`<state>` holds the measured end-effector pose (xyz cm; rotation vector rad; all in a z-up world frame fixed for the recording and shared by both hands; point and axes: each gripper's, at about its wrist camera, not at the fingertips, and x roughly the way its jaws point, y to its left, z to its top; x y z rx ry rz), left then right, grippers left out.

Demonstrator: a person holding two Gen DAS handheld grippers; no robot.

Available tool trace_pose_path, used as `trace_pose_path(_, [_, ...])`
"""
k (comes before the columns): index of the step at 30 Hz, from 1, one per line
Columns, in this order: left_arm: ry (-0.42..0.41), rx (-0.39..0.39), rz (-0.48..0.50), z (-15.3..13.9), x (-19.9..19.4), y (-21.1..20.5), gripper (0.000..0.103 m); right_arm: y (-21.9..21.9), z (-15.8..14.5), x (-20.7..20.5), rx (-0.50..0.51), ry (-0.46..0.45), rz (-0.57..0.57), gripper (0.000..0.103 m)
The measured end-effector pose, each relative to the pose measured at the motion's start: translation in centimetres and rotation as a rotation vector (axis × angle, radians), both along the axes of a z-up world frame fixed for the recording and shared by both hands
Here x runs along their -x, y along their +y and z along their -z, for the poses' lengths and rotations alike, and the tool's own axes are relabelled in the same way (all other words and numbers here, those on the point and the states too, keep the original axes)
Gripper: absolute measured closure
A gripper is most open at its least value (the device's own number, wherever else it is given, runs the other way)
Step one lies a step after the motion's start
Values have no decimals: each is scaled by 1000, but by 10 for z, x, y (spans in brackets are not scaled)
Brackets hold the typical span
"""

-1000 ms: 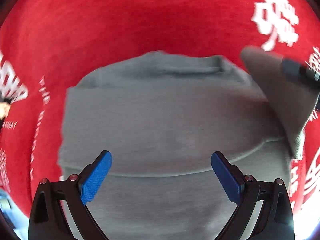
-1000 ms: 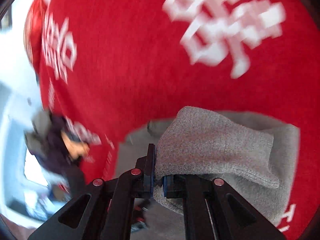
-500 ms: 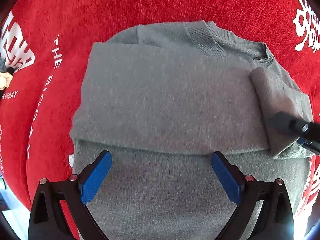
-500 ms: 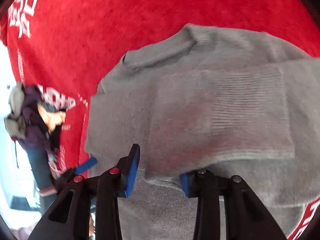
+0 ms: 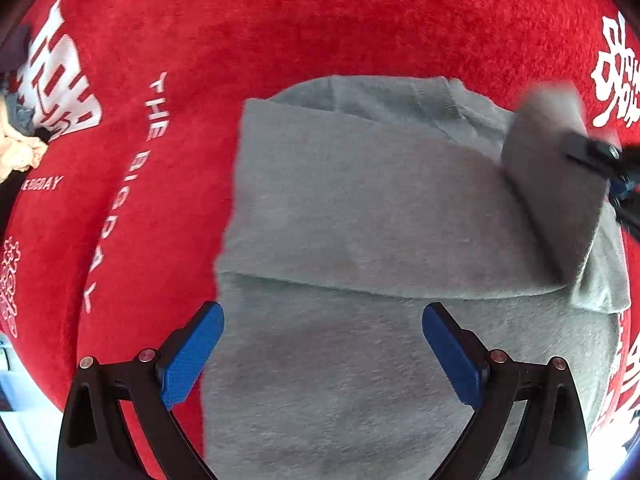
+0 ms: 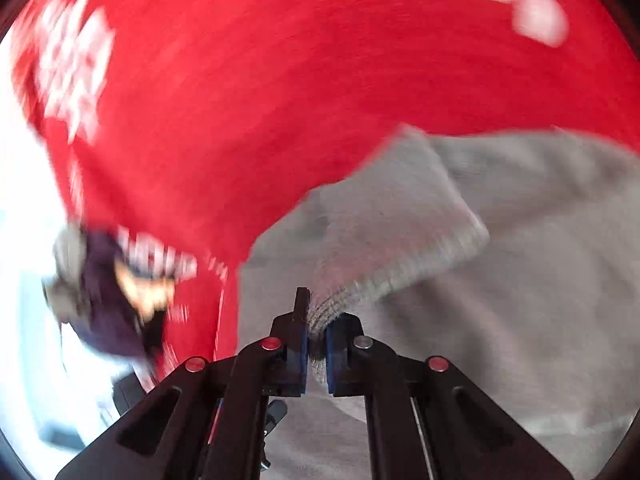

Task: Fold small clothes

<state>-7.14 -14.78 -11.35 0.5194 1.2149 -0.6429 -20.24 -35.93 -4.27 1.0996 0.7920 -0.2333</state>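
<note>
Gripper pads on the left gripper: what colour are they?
Blue pads on black arms, clearest in the left wrist view.

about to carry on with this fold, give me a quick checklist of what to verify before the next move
1. Right hand-held gripper clamped on the sleeve: ok, knit cuff sits between its shut blue pads.
2. Left hand-held gripper free: ok, wide open above the sweater, holding nothing.
3. Sweater fully on the red cloth: cannot tell, its lower part runs out of view.
4. Earlier fold flat: ok, its edge lies straight across the sweater.
5. Sleeve lifted off the body: ok, raised at the sweater's right side.
6. Right wrist view sharp: not ok, blurred.
</note>
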Motion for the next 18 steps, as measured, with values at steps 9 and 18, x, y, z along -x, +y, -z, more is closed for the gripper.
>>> trace_pose_path(9, [-5, -40, -55, 3, -10, 37, 3, 95, 44, -94, 117, 216, -415, 89])
trace_pose_path(18, [-32, 20, -76, -30, -12, 31, 3, 81, 2, -20, 111, 160, -329, 42])
